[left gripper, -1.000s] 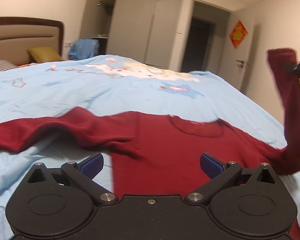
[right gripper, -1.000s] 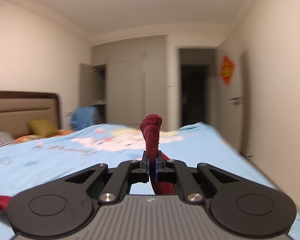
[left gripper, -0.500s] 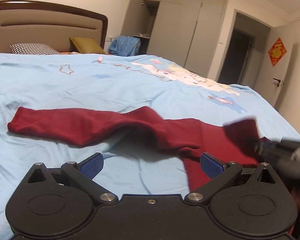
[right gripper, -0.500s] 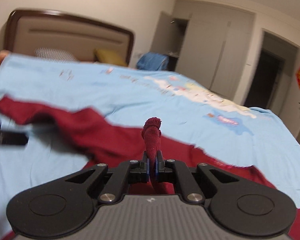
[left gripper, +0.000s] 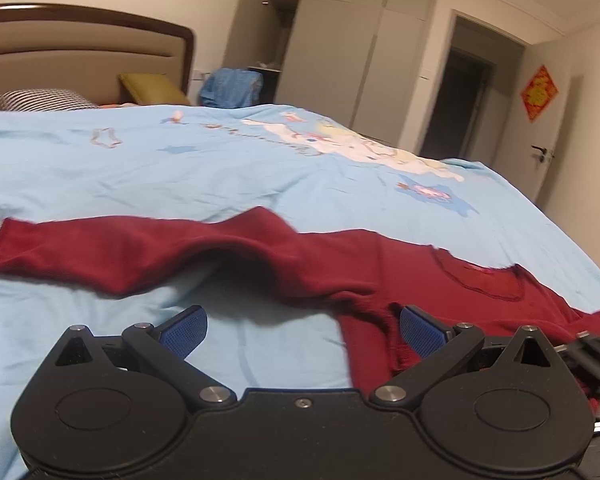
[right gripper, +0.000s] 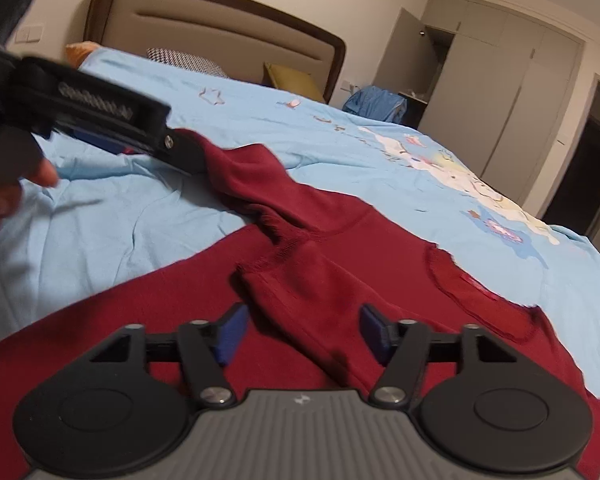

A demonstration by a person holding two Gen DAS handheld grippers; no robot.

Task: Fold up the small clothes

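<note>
Your dark red long-sleeved knit top [right gripper: 340, 248] lies flat on the light blue printed bed cover [left gripper: 220, 168], with its neckline [right gripper: 476, 292] turned to the far side. One sleeve is laid across the chest, and its cuff [right gripper: 268, 280] rests just in front of your right tool [right gripper: 300, 330], between the blue pads. This tool stands apart and holds nothing. The other sleeve [left gripper: 100, 248] is stretched out to the side on the cover, with a raised bump near the shoulder.

I judge you are at the sleeve-folding step: one sleeve is folded in, the second is not yet done. Your left tool [left gripper: 302, 330] is also wide apart and empty, low over the cover near the armpit of the stretched sleeve. The next move, I think, calls for this tool to close on that sleeve near its far cuff [left gripper: 4, 244] and bring it over the chest, without dragging the body of the top.

No container shows in these views; nothing is stored in anything here.
</note>
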